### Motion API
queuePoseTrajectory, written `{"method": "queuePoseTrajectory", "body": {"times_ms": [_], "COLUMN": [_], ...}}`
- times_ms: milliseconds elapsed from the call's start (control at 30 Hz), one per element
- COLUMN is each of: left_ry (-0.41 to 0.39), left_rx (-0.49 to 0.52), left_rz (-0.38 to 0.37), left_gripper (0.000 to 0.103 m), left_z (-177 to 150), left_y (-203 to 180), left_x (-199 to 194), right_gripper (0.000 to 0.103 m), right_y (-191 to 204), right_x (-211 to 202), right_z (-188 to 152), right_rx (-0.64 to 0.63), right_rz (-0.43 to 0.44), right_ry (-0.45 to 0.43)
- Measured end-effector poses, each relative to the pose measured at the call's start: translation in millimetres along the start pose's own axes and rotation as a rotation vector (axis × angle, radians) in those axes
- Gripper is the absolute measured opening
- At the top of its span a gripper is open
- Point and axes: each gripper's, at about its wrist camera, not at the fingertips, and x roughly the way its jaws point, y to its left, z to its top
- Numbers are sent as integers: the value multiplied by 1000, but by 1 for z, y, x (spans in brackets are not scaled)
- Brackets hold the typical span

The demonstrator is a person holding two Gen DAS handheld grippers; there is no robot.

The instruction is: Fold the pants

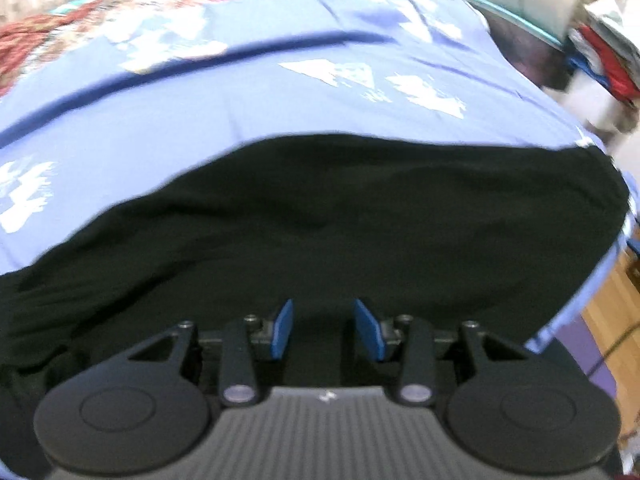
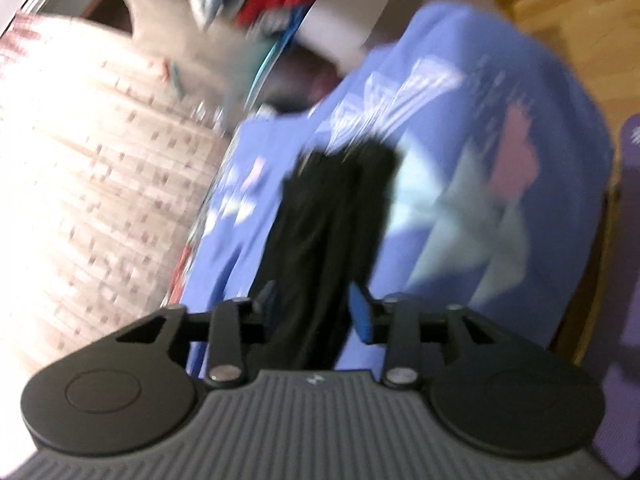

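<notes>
Because the black pants [image 1: 320, 220] look soft, light and limp on the blue bedsheet [image 1: 200, 100], they seem best pinched at an edge or hem, and both the left claw [image 1: 325, 330] and the right claw [image 2: 316, 312] stand apart, clamped on nothing.

Left gripper [image 1: 325, 330] jaws apart, right gripper [image 2: 316, 312] jaws apart

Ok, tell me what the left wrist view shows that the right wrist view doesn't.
Only the left wrist view: the black pants spread broad and close under the left tool, jaws apart, and a red patterned cover behind.

Only the right wrist view: the right tool with the pants seen lengthwise between its open jaws, and a pale patterned fabric.

Both: pants on the blue printed sheet, wooden floor, red clutter.
</notes>
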Motion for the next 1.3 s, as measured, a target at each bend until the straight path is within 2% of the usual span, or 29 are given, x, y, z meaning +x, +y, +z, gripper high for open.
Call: {"method": "queuePoseTrajectory", "body": {"times_ms": [200,367,467,533,567,600,667,733,833,967,1067,1133,1233,1300], "left_ry": [96,109,107,103,98,91,68,36,3,-24,-63,-92,-138,-172], "left_rx": [-19,-53,-60,-62,-63,-64,-73,-98,-151,-196,-233,-256,-311,-350], "left_rz": [9,24,27,25,23,22,14,5,-8,-18,-20,-11,6,22], "left_gripper": [36,37,37,37,36,36,35,32,32,32,32,32,33,34], "left_z": [-2,-2,-2,-2,-2,-3,-3,-4,-6,-10,-14,-14,-25,-35], "left_y": [-4,3,3,4,5,5,7,11,22,34,46,59,86,104], "left_x": [22,23,21,21,20,18,14,8,-1,-9,-22,-29,-50,-66], "right_gripper": [52,64,65,57,35,20,19,19,19,19,19,20,40,60], "right_y": [-20,-16,-3,2,5,8,17,33,84,144,163,167,164,170], "right_x": [16,33,45,54,58,62,63,58,49,44,45,54,69,63], "right_z": [17,26,33,37,38,38,37,33,10,-50,-98,-132,-168,-171], "right_rx": [20,11,-2,-40,-63,-82,-88,-108,-311,-655,-822,-903,-981,-1009], "right_rz": [-35,-2,-11,-32,-50,-58,-40,30,116,219,256,232,140,169], "right_ry": [-34,-65,-87,-65,-49,-18,7,14,73,249,398,496,601,607]}}
